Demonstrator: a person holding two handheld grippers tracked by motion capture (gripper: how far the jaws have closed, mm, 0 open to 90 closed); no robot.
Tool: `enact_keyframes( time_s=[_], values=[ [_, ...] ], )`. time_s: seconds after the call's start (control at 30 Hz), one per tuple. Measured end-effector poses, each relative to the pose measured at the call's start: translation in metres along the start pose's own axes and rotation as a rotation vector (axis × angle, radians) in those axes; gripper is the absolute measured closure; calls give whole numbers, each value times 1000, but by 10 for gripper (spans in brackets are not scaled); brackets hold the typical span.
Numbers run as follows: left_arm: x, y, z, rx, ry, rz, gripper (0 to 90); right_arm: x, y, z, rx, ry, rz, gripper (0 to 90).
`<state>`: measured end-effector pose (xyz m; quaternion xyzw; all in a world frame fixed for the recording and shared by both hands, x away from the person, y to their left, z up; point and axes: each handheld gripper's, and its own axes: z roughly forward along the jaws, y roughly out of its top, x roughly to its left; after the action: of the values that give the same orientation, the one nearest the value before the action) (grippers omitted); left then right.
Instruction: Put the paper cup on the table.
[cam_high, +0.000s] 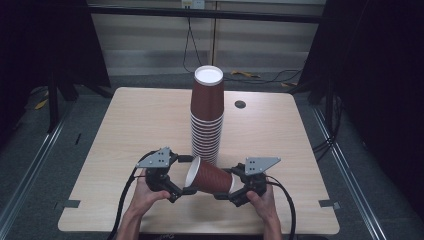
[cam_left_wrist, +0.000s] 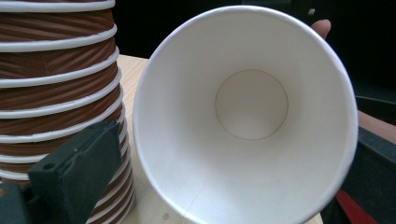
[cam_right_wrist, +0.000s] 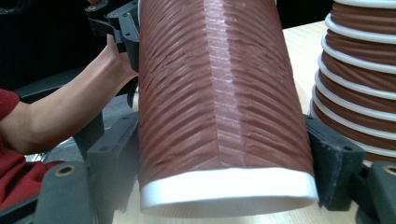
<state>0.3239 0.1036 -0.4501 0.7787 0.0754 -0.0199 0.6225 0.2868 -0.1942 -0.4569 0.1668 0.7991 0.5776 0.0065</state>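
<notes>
A single brown paper cup (cam_high: 209, 176) lies on its side in the air between the two claws, just in front of the tall stack of cups (cam_high: 206, 117) on the desk (cam_high: 130, 130); the right claw (cam_high: 231, 191) clamps its base end; the left claw (cam_high: 184, 175) stands wide around the rim, pads off it. Separating looks done; placing the cup remains.

Paper cup (cam_high: 209, 176): brown ribbed outer wall w/ matt, rough texture; smooth white lining inside, slight sheen. Stack of cups (cam_high: 206, 115): same ribbed brown paper, smooth white rolled rims. Table (cam_high: 135, 125): pale wood-look top, matt. Jaws: matt black plastic. Grey plates (cam_high: 155, 158) on grippers look like dull metal.
</notes>
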Motion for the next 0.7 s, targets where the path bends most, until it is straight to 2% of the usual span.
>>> enact_keyframes(
  time_s=[0.2, 0.23, 0.27, 0.43, 0.47, 0.53, 0.6, 0.7],
  values=[
    [1, 0, 1, 3, -17, -2, 0, 0, 1, 0, 2, 8, -7, 224],
    [-1, 0, 1, 2, 13, -4, 0, 0, 1, 0, 4, 10, -7, 224],
    [0, 0, 1, -1, -14, -3, 0, 0, 0, 0, 5, 10, -6, 224],
    [0, 1, 2, 1, -16, -8, 0, -1, 1, -1, 6, 14, -7, 224],
    [-1, 1, 2, 3, -27, -6, 0, -1, 1, -1, 5, 15, -6, 223],
    [-3, 1, 5, 10, -28, 2, 35, -1, 1, 0, 13, 12, -7, 224],
    [-4, 1, 8, 36, -19, 12, 32, -1, 1, 2, 17, 18, -12, 224],
    [-5, 2, 11, 41, -8, 16, 25, -1, 1, 3, 21, 20, -11, 224]
  ],
)
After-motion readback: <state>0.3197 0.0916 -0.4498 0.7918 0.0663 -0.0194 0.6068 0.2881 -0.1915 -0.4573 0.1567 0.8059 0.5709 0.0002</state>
